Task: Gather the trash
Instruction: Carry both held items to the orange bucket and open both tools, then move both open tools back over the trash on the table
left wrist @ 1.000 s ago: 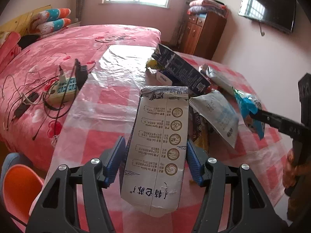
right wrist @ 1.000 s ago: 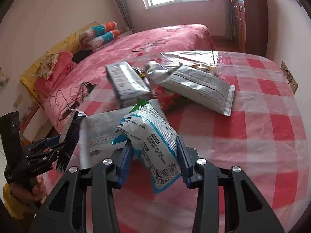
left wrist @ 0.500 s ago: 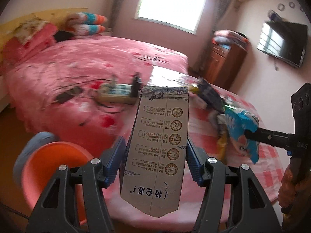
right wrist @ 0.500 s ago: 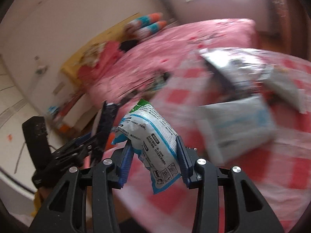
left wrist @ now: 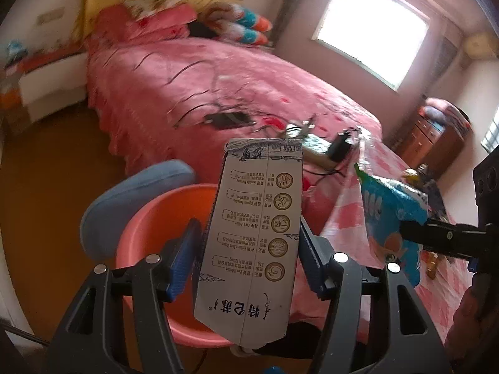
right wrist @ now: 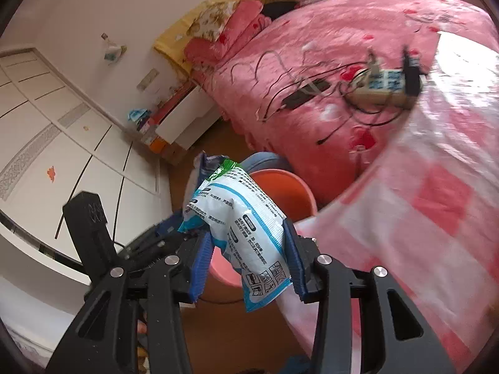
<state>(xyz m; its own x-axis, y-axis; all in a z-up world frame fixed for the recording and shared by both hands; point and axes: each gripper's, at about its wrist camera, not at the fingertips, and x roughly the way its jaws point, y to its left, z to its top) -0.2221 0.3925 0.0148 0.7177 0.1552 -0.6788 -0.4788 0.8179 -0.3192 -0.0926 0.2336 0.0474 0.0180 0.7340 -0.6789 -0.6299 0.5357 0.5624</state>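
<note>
At the centre of the left wrist view, the left gripper [left wrist: 246,255] clamps a flattened white carton [left wrist: 254,243] in front of the orange basin [left wrist: 146,218]. The right gripper [right wrist: 246,257] grasps a white-and-blue snack bag [right wrist: 241,227] mid-frame, the basin behind it.

Your left gripper [left wrist: 248,258] is a black plastic frame with triangular cut-outs in each arm and a round silver screw head on every knuckle. Its fingers [left wrist: 182,261] carry ribbed blue pads. Your right gripper [right wrist: 246,261] is built the same: black arms, silver screws, blue ribbed pads [right wrist: 199,265]. Each gripper's handle is a black block with faint embossed lettering on its side.
</note>
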